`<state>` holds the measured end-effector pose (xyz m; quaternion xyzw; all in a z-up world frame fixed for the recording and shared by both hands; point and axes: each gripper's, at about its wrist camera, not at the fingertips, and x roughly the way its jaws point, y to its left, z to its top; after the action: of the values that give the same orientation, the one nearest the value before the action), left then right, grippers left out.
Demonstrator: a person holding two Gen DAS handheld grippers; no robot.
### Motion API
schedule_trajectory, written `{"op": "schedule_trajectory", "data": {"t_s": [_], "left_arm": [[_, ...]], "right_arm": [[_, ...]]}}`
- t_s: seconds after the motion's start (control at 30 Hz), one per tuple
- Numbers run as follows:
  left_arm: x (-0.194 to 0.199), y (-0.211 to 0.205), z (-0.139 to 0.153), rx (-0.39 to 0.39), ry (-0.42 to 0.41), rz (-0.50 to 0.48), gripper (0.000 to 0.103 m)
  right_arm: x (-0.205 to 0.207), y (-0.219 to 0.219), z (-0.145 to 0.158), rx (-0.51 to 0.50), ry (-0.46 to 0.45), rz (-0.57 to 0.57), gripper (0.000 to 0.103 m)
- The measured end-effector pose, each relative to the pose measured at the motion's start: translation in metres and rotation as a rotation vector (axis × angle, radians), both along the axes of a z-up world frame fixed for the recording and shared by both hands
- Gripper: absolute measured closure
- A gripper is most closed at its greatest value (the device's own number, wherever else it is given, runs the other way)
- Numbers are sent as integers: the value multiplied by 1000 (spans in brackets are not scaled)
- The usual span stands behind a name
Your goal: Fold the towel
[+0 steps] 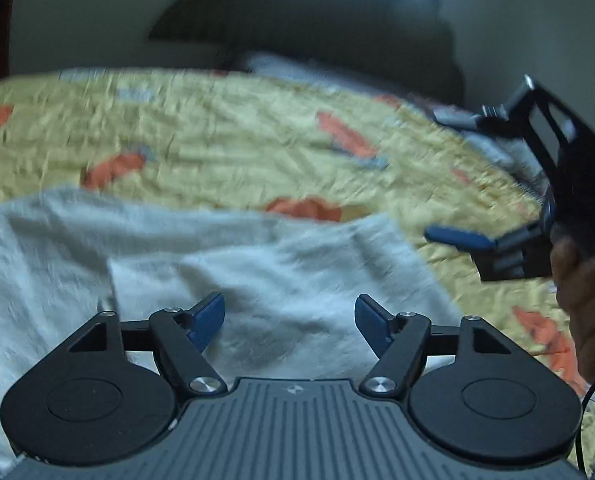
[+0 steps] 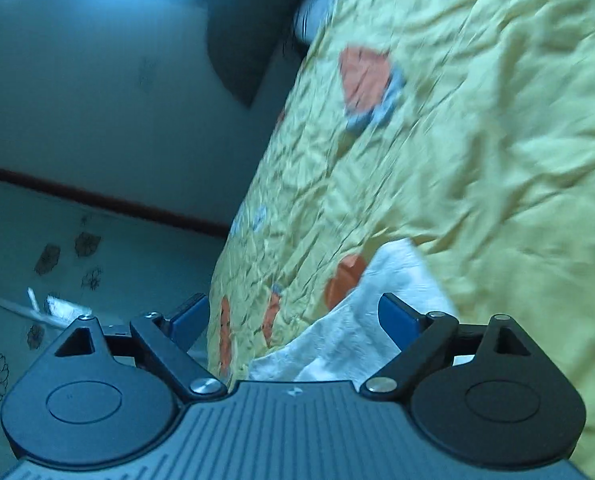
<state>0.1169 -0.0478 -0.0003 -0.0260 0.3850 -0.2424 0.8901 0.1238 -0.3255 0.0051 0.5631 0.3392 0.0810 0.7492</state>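
A yellow bedspread [image 1: 225, 132] with orange and blue patches fills most of both views, running up to a dark headboard [image 1: 317, 24] at twelve o'clock in the left wrist view. The white towel [image 1: 177, 256] lies rumpled on it, spreading from nine to five o'clock in the left wrist view, with one corner [image 2: 397, 256] showing near six o'clock in the right wrist view. The left gripper [image 1: 289, 320] hangs over the towel with jaws spread and empty, and the right gripper [image 1: 449, 176], at three o'clock and held by a hand [image 1: 585, 292], is likewise agape and holds nothing.
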Motion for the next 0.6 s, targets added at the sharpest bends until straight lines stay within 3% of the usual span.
{"op": "schedule_trajectory", "data": {"t_s": [0.1, 0.2, 0.33, 0.37, 0.43, 0.5, 0.6], "left_arm": [[-5, 5, -12, 12, -41, -17, 28], [-13, 1, -16, 60, -89, -41, 28], [-16, -1, -15, 83, -130, -47, 29], [-18, 7, -10, 61, -122, -14, 32], [-32, 39, 7, -19, -151, 70, 31], [-57, 87, 29, -84, -237, 186, 29], [-95, 175, 56, -85, -343, 461, 19]], "right_arm": [[14, 1, -28, -12, 81, -5, 11], [7, -7, -41, 68, 37, -31, 14], [0, 0, -25, -22, 45, -17, 13], [-6, 3, -18, -35, 48, -25, 12], [-21, 14, 2, -53, -45, 21, 11], [-37, 38, 27, -156, -140, 100, 11], [-57, 108, 55, -513, -252, 286, 11]]}}
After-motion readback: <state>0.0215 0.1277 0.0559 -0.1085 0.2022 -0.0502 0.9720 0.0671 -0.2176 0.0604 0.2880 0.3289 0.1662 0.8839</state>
